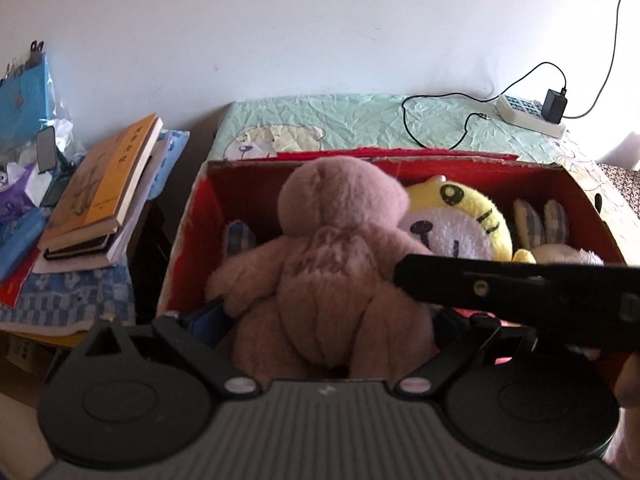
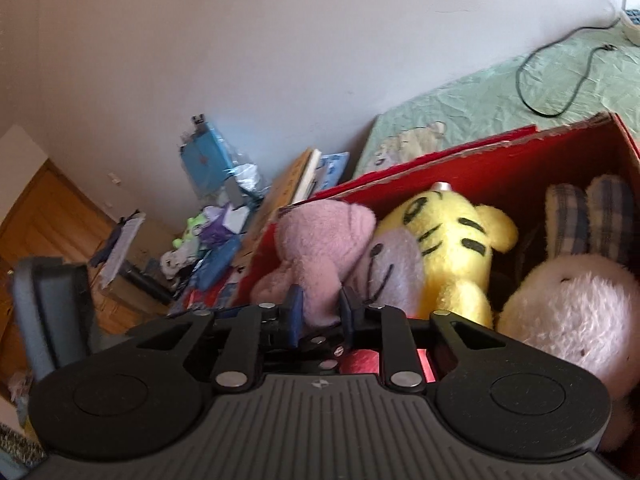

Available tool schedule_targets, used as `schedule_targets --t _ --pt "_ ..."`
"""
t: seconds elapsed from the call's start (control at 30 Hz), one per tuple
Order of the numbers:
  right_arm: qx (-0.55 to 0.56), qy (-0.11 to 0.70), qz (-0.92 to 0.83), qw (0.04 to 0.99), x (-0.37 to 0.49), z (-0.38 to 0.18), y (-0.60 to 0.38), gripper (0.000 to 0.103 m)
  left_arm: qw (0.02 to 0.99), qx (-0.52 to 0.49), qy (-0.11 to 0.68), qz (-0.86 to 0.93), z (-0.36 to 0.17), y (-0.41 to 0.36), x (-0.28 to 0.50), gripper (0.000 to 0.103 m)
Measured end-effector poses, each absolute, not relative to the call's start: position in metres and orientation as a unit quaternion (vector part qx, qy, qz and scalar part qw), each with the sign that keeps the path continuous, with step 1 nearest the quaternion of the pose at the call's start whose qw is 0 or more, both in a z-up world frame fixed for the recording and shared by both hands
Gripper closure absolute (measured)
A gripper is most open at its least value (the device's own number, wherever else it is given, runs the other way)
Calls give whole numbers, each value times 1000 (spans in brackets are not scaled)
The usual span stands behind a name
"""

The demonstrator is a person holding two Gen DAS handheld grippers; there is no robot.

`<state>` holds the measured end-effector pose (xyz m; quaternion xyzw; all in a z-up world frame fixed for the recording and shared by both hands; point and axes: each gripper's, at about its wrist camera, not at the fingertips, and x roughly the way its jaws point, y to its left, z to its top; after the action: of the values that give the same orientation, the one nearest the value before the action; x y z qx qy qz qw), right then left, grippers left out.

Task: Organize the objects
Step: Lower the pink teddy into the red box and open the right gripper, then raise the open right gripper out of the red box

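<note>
A pink plush bear [image 1: 332,252] sits back to the camera inside a red cardboard box [image 1: 192,216] on the bed, at the left end of a row of soft toys. Beside it, touching, lies a yellow tiger plush [image 1: 464,216], and at the right end a pale rabbit with checked ears [image 2: 576,312].

The left tool [image 1: 332,320] stands with its fingers spread wide on either side of the bear's lower body; whether the pads actually press the fur cannot be told, since the bear hides them. The right tool [image 2: 319,312] has its blue-padded fingers drawn close on a fold of the bear's pink fur, an arm or a leg by the look of it, and reaches in from the right across the left camera's view.

Three toys are in the box, so the tidying appears well advanced, with the bear seemingly the piece now being settled into place. What seems to remain for it is the letting go by both tools.

Outside the box, a stack of books [image 1: 104,184] and loose clutter crowd a small worktop [image 1: 68,300] to the left, while a power strip [image 1: 532,116] and charger cable lie on the green bedspread [image 1: 360,120]. Whether these belong to the job cannot be judged.
</note>
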<state>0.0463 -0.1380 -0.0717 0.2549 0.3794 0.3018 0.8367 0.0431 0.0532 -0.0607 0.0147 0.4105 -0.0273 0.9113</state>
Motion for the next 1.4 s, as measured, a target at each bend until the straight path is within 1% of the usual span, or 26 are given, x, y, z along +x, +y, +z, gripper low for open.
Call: schedule_targets --t 0.13,0.23,0.43,0.73,0.8,1.1,1.4 --pt "270 388 293 831 48 -76 -144 83 908 16 417 -17 -61 52 45 1" --pt "263 390 292 833 43 -74 -144 81 902 13 431 -10 -59 52 47 1" --pt "257 384 283 841 33 -70 -151 80 899 42 435 9 -53 42 41 1" --pt "244 370 265 856 18 -66 -160 73 897 52 438 30 -50 36 30 1" --pt "241 368 260 860 15 -65 -162 70 897 59 436 37 -48 34 26 1" --pt "238 353 257 868 -5 -59 -175 69 897 54 437 43 -32 27 7 1" --pt "241 334 247 877 -24 -49 -191 69 899 72 431 35 -20 3 -9 1"
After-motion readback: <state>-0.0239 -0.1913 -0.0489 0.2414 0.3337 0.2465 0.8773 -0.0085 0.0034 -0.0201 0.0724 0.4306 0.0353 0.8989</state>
